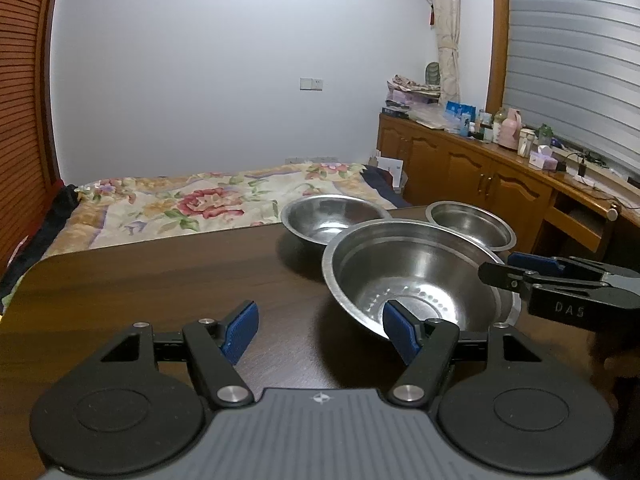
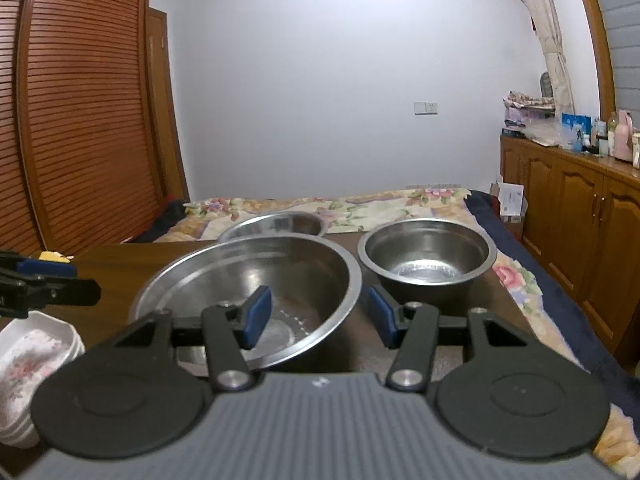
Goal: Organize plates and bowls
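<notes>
Three steel bowls stand on the dark wooden table. The large bowl is nearest; it also shows in the right wrist view. A medium bowl stands behind it at the far edge and shows partly in the right wrist view. A small deep bowl stands to the right and shows in the right wrist view. My left gripper is open and empty, left of the large bowl's near rim. My right gripper is open, its jaws straddling the large bowl's right rim. White flowered plates are stacked at the left.
A bed with a floral quilt lies beyond the table's far edge. A wooden cabinet with bottles and boxes runs along the right wall. A slatted wardrobe stands at the left.
</notes>
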`<state>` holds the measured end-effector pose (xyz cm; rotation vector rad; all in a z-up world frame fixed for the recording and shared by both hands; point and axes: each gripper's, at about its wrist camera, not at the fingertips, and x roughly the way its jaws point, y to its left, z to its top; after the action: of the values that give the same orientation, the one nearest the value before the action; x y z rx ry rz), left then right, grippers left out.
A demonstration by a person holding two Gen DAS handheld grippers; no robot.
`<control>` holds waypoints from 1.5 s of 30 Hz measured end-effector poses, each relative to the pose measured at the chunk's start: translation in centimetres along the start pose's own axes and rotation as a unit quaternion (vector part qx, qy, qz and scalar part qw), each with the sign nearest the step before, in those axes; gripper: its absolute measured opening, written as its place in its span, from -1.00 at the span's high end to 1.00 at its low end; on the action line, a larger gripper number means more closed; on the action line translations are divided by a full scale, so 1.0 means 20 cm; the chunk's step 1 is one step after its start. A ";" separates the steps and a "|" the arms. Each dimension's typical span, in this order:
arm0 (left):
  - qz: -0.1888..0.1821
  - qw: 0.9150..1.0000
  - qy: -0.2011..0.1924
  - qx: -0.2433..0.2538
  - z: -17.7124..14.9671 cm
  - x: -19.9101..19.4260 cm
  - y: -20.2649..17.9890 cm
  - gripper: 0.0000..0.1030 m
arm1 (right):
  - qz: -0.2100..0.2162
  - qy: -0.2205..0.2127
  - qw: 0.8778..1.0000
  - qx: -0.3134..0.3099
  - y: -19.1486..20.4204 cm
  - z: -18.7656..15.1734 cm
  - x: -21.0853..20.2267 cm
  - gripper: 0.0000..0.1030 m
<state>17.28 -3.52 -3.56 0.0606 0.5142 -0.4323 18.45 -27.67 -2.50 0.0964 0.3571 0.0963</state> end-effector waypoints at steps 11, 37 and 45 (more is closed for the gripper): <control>-0.001 1.000 0.009 -0.002 0.03 0.10 -0.05 -0.11 | 0.003 -0.019 1.000 0.008 -0.03 0.00 0.02 -0.07; -0.003 0.999 0.043 -0.006 0.03 0.24 -0.08 0.43 | 0.015 0.016 0.999 0.026 -0.04 0.01 0.10 -0.05; 0.006 0.999 0.047 -0.011 0.03 0.24 -0.08 0.51 | 0.023 0.025 0.999 0.036 -0.05 0.01 0.11 0.22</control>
<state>20.71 -6.89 -5.24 0.0634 0.6104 -0.4135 20.72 -28.40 -3.17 0.1729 0.4076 0.1326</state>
